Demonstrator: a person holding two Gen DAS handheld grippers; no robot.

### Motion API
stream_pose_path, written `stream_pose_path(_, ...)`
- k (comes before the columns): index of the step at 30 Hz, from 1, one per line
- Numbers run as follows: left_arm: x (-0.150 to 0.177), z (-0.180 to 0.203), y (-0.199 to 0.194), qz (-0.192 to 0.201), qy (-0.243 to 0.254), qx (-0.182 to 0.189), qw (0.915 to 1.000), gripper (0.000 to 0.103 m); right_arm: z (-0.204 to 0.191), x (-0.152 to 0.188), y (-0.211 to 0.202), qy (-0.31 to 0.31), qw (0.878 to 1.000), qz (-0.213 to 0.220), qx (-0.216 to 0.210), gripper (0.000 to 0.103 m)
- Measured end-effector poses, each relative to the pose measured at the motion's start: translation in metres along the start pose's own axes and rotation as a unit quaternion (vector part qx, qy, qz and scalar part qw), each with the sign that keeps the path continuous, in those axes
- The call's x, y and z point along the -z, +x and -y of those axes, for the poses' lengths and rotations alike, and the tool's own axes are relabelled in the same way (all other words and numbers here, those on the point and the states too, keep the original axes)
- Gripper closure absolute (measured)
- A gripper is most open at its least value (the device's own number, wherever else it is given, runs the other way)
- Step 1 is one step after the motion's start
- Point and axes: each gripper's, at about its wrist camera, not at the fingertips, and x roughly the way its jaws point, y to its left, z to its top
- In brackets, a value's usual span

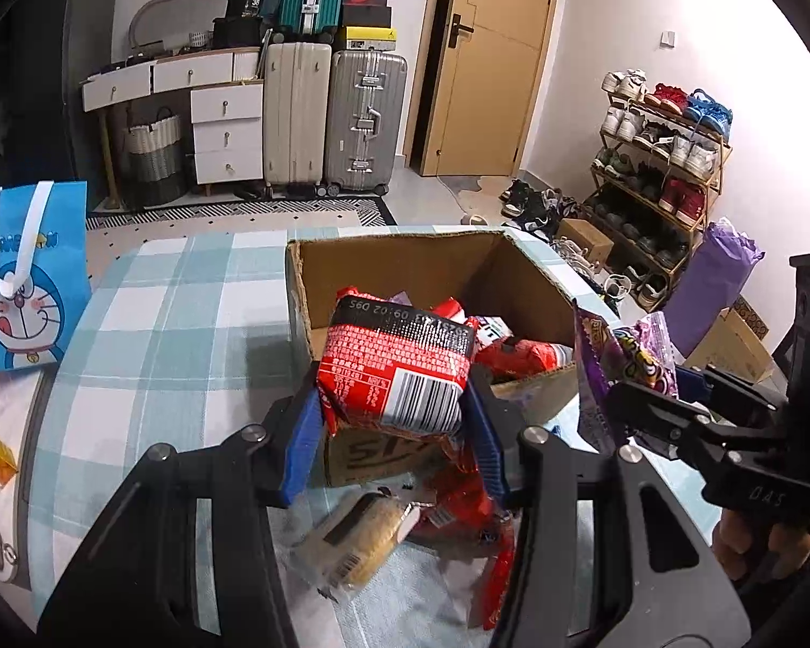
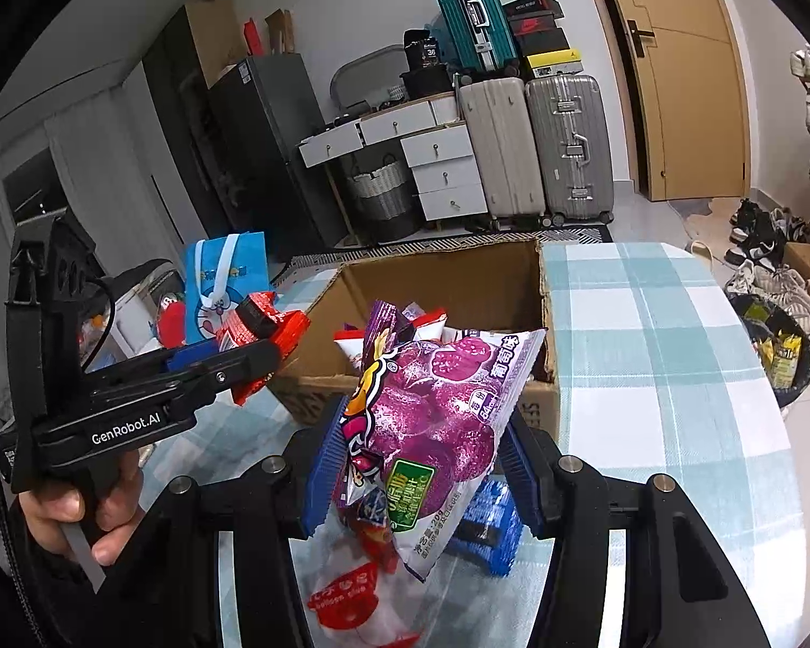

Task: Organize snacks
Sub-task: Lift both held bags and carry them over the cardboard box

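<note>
Blue-padded left tongs (image 1: 391, 405) clamp our red crinkly noodle packet (image 1: 399, 364) at the brown cardboard box's (image 1: 405, 259) seven o'clock rim, ready to drop; at three o'clock, right tongs (image 2: 424, 459) clamp a purple grape-candy bag (image 2: 437, 421).

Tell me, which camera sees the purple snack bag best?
The right wrist view: the purple snack bag fills the middle, front showing, gripped by the right gripper. The left wrist view catches it only edge-on at the right.
</note>
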Motion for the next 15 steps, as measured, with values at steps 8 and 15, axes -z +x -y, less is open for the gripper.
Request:
stream_pose_path(8, -0.009, -0.002, 0.014, 0.003, -0.003, 0.001, 1.0, 0.057, 0.003, -0.01, 0.009, 0.001, 1.0, 0.002, 0.002, 0.049)
stream_pose_path(15, -0.023, 0.0, 0.03, 0.008, 0.002, -0.005, 1.0, 0.057, 0.007, -0.025, 0.019, 0.004, 1.0, 0.012, 0.002, 0.049)
